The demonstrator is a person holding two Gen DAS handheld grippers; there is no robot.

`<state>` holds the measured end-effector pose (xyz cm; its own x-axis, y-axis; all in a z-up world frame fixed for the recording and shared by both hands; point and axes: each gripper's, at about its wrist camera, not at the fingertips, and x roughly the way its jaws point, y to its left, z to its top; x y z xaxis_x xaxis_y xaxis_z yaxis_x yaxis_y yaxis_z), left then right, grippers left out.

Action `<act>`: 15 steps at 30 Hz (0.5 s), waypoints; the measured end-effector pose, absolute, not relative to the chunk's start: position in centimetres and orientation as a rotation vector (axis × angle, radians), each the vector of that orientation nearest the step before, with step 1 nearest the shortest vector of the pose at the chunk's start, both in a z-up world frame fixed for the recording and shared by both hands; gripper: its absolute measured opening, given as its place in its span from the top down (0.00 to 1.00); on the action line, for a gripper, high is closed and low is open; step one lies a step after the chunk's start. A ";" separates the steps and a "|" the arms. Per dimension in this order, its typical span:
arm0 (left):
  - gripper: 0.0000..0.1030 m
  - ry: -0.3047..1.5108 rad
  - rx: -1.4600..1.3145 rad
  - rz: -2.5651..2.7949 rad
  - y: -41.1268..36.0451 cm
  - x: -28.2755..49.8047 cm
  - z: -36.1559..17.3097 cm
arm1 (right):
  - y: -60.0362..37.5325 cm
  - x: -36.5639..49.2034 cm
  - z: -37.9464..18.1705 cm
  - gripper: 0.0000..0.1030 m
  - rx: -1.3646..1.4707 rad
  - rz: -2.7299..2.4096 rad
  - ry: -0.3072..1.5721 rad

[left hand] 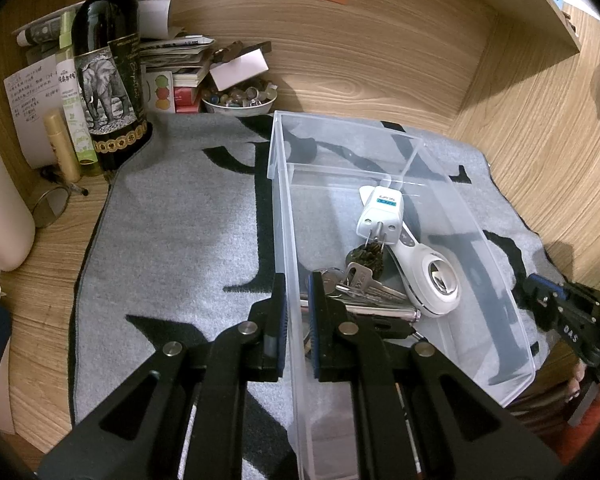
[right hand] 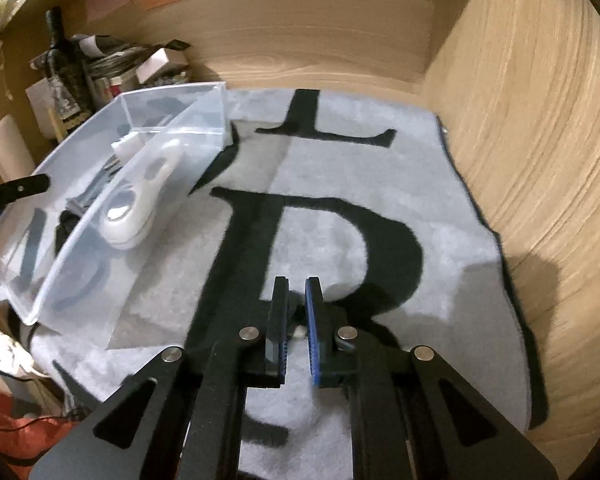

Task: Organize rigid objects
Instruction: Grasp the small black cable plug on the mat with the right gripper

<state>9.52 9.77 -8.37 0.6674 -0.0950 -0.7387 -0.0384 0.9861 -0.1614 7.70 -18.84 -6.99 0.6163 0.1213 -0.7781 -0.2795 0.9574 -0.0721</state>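
A clear plastic bin stands on the grey mat. It holds a white plug adapter, a white hand-held magnifier, a bunch of keys, a dark cone-like lump and a metal cylinder. My left gripper straddles the bin's near left wall, one finger outside and one inside, shut on that wall. My right gripper hangs shut over bare mat to the right of the bin, with nothing held. It also shows at the right edge of the left wrist view, right gripper.
The grey mat with black letters covers the wooden desk. At the back left stand a wine bottle, a green spray bottle, a gold tube, stacked papers and a bowl of small items. Wooden walls close the back and right.
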 end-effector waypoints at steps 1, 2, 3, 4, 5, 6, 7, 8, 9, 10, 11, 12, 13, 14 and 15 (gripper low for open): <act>0.92 0.840 -0.169 -0.032 9.8 9.5 -8.4 | -19.2 7.8 -7.0 0.92 -0.197 0.192 0.868; 0.92 0.840 -0.168 -0.031 9.8 9.5 -8.4 | -19.3 8.0 -7.0 0.91 -0.197 0.176 0.870; 0.92 0.840 -0.169 -0.032 9.8 9.5 -8.4 | -19.7 8.0 -7.0 0.88 -0.183 0.171 0.884; 0.92 0.840 -0.170 -0.032 9.8 9.5 -8.4 | -20.1 8.2 -7.0 0.81 -0.164 0.177 0.897; 0.92 0.840 -0.171 -0.032 9.8 9.5 -8.4 | -20.5 8.3 -7.1 0.74 -0.131 0.192 0.915; 0.92 0.840 -0.171 -0.031 9.7 9.5 -8.4 | -20.6 8.2 -7.1 0.71 -0.117 0.201 0.921; 0.92 0.839 -0.171 -0.031 9.7 9.5 -8.3 | -20.6 8.0 -7.2 0.68 -0.109 0.211 0.921; 0.92 0.840 -0.170 -0.031 9.7 9.5 -8.3 | -20.3 7.9 -7.3 0.68 -0.114 0.217 0.921; 0.92 0.840 -0.171 -0.031 9.7 9.5 -8.3 | -20.1 7.9 -7.4 0.68 -0.120 0.224 0.923; 0.92 0.840 -0.171 -0.032 9.7 9.5 -8.3 | -19.8 7.8 -7.7 0.68 -0.125 0.234 0.929; 0.92 0.840 -0.171 -0.032 9.7 9.5 -8.3 | -19.4 7.8 -8.0 0.68 -0.131 0.246 0.939; 0.92 0.840 -0.172 -0.032 9.7 9.5 -8.3 | -19.0 7.8 -8.5 0.68 -0.141 0.257 0.956; 0.92 0.840 -0.171 -0.032 9.7 9.5 -8.3 | -18.7 7.8 -9.0 0.68 -0.151 0.262 0.973; 0.92 0.840 -0.171 -0.031 9.7 9.5 -8.3 | -18.5 7.9 -9.5 0.68 -0.160 0.261 0.984; 0.92 0.840 -0.170 -0.031 9.6 9.5 -8.3 | -18.3 7.7 -9.6 0.69 -0.171 0.252 0.965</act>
<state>9.54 9.64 -8.33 0.6678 -0.0945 -0.7383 -0.0398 0.9860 -0.1621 7.75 -18.31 -9.57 0.5439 0.1357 -0.8281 -0.2873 0.9573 -0.0318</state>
